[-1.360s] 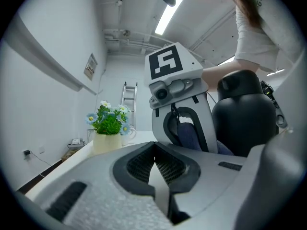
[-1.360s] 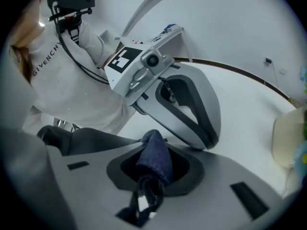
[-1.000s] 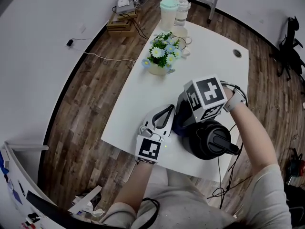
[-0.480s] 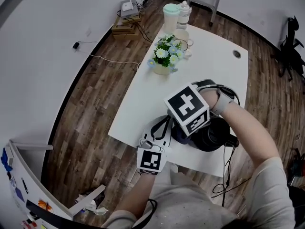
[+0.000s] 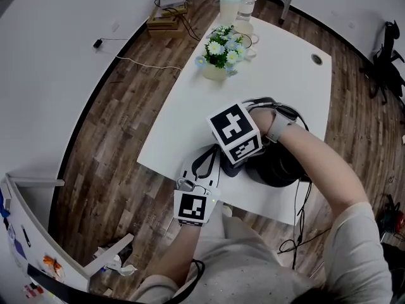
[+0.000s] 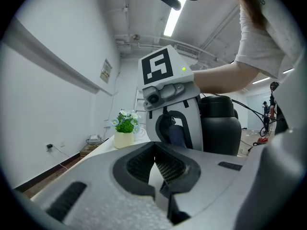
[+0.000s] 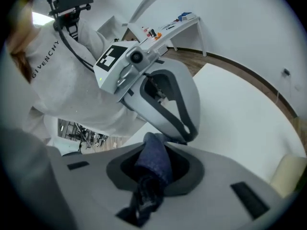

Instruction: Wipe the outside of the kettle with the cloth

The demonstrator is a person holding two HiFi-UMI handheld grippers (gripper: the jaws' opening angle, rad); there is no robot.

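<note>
The black kettle (image 5: pixel 281 164) stands near the white table's (image 5: pixel 190 113) front edge, also in the left gripper view (image 6: pixel 221 126). My right gripper (image 5: pixel 226 167) is shut on a dark blue cloth (image 7: pixel 154 163) and sits low at the kettle's left side; its marker cube hides most of the contact. From the left gripper view, the cloth (image 6: pixel 176 136) shows between the right gripper's (image 6: pixel 171 128) fingers, next to the kettle's wall. My left gripper (image 5: pixel 211 154) lies on the table just left of them, shut and holding nothing, pointing at the right gripper.
A pot of flowers (image 5: pixel 217 56) stands mid-table. A pale jug (image 5: pixel 229 4) and a bottle (image 5: pixel 247 2) are at the far end, with a cable hole (image 5: pixel 317 59) at the right. A black cord (image 5: pixel 304 208) hangs off the front edge.
My right gripper has swung with the cloth from the kettle's top down to its left side, closer to the left gripper. The left gripper has hardly moved.
</note>
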